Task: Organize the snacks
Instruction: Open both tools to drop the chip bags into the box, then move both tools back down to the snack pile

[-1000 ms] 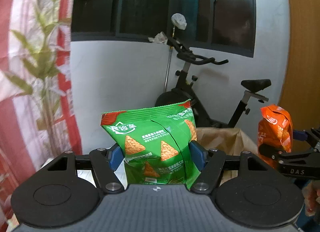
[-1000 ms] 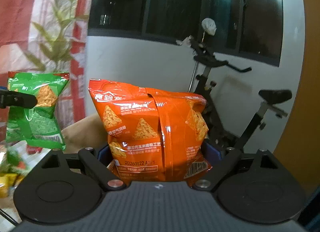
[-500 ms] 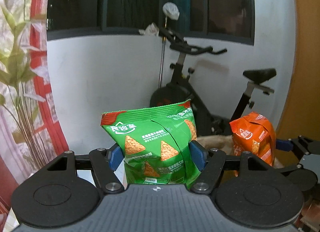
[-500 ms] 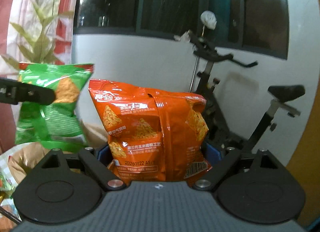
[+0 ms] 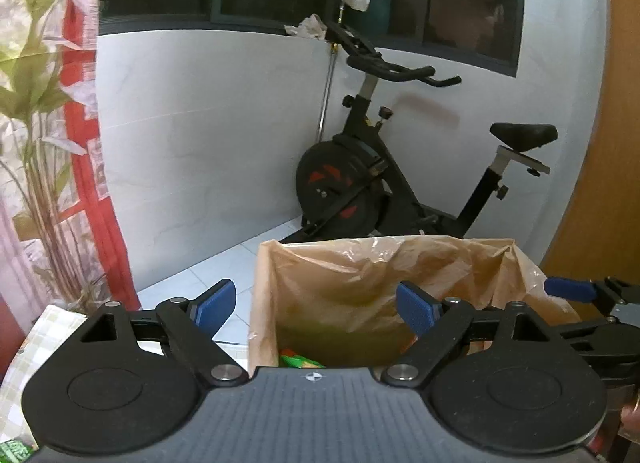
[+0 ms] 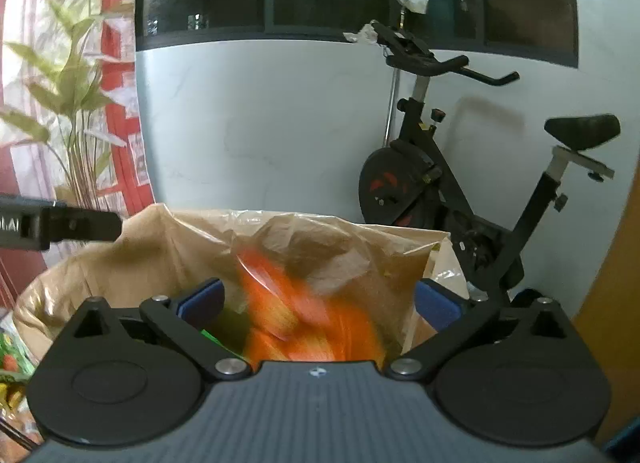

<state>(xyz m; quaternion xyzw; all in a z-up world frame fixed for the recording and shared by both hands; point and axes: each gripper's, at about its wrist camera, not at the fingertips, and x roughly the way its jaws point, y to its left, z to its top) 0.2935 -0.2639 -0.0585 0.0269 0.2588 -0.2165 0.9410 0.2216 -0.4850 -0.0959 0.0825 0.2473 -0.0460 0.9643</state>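
Grippers (image 5: 316,305) (image 6: 318,303) gape empty; orange packet (image 6: 308,315), seemingly loose.

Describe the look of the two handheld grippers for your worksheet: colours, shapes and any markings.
Both the left gripper and right gripper share one design: matte black linkage arms with silver pivot bolts, two round black discs, a ribbed grey body with a small crosshair mark, and blue textured pads. White lettering shows on the left one's side, seen from the right camera.
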